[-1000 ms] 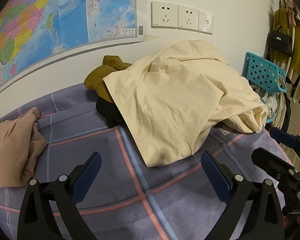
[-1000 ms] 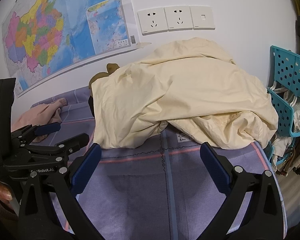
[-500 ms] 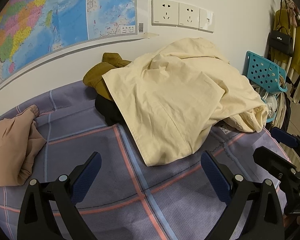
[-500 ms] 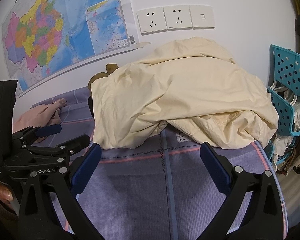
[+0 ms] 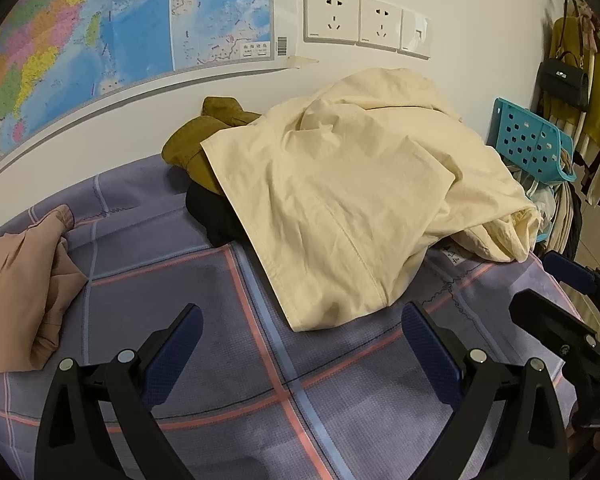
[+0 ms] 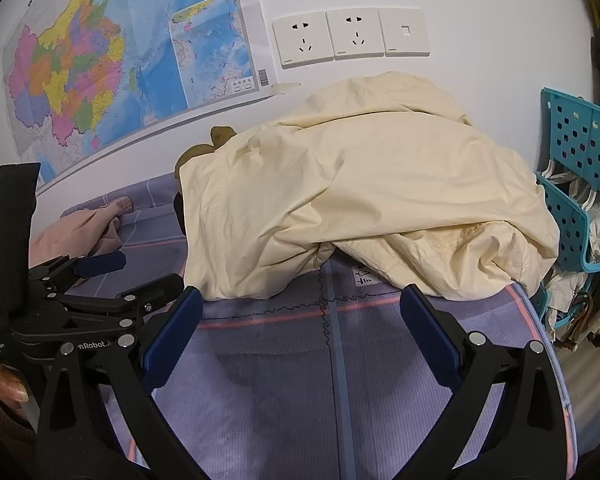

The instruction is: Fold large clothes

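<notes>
Both the left tool [image 5: 300, 336] and the right tool [image 6: 300, 316] hover with fingers spread wide, empty, above the near edge of the purple plaid tabletop [image 6: 340, 380]. The cream garment [image 6: 360, 204] lies heaped along the far edge against the wall, over a mustard garment [image 5: 196, 140]; a pink garment [image 5: 16, 296] sits at the left edge.
</notes>
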Motion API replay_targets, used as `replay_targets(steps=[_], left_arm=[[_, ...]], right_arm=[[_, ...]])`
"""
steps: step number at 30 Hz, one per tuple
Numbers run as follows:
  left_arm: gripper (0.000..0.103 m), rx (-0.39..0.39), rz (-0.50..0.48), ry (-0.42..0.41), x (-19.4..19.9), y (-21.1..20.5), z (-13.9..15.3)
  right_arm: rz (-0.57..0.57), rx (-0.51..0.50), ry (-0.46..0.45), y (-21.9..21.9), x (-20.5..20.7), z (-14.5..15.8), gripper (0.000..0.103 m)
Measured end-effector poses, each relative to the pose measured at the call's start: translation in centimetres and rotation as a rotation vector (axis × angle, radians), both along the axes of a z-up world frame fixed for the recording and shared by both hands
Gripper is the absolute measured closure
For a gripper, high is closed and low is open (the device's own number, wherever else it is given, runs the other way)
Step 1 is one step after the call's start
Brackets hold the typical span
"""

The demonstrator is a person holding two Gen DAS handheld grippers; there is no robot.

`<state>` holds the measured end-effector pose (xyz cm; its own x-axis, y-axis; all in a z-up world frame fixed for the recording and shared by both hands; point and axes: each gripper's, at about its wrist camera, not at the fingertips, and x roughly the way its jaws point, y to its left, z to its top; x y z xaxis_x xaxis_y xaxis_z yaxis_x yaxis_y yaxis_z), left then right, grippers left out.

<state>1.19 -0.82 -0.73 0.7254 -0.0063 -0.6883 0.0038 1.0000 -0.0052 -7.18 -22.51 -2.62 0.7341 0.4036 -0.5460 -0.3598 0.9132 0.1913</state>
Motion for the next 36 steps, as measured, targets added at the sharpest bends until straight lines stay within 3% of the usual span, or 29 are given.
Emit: replay_targets(steps=[36], left_arm=[[0.007,-0.006,0.002,0.012,0.39,0.11,-0.56]], right_arm=[[0.007,-0.006,-0.005,0.82,0.77,0.15,0.006]])
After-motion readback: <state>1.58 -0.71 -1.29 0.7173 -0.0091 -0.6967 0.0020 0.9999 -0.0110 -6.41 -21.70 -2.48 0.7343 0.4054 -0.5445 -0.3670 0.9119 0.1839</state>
